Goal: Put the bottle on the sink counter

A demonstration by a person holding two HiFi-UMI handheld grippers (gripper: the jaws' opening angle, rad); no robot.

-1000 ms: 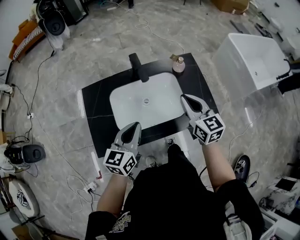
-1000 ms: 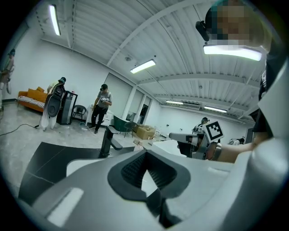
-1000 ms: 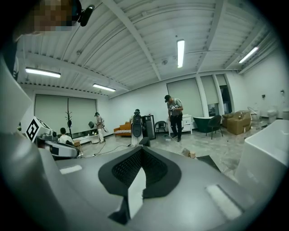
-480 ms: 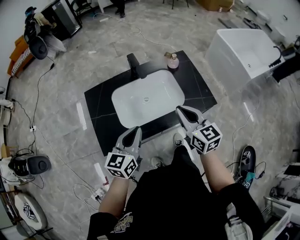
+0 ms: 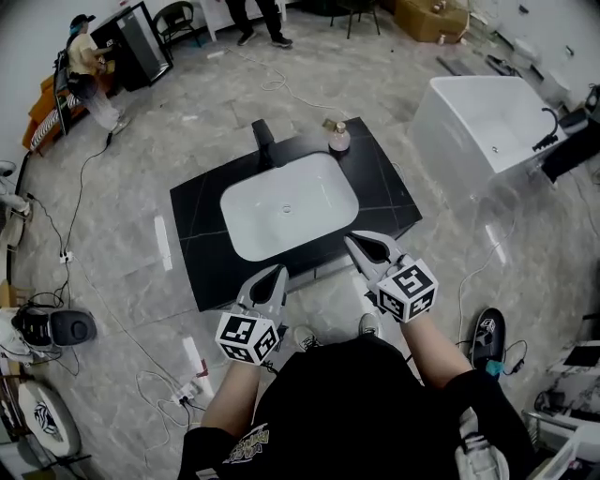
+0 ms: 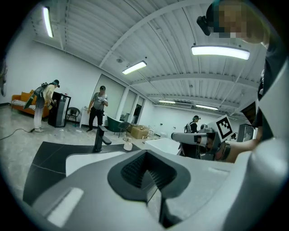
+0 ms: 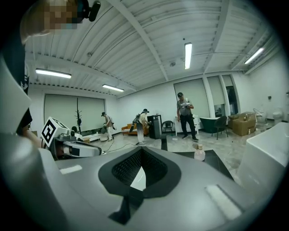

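Closed and empty: left hand-held gripper (image 5: 275, 275), right hand-held gripper (image 5: 359, 243). The bottle (image 5: 338, 139) far ahead looks light, slippery; grip its belly.

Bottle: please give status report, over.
Both shut, empty: left gripper, right gripper, by front edge of counter. Upright bottle on its far right corner, beside sink. Nothing in the way.

White bathtub (image 5: 497, 122) on floor — cardboard box (image 5: 429, 17) beyond.
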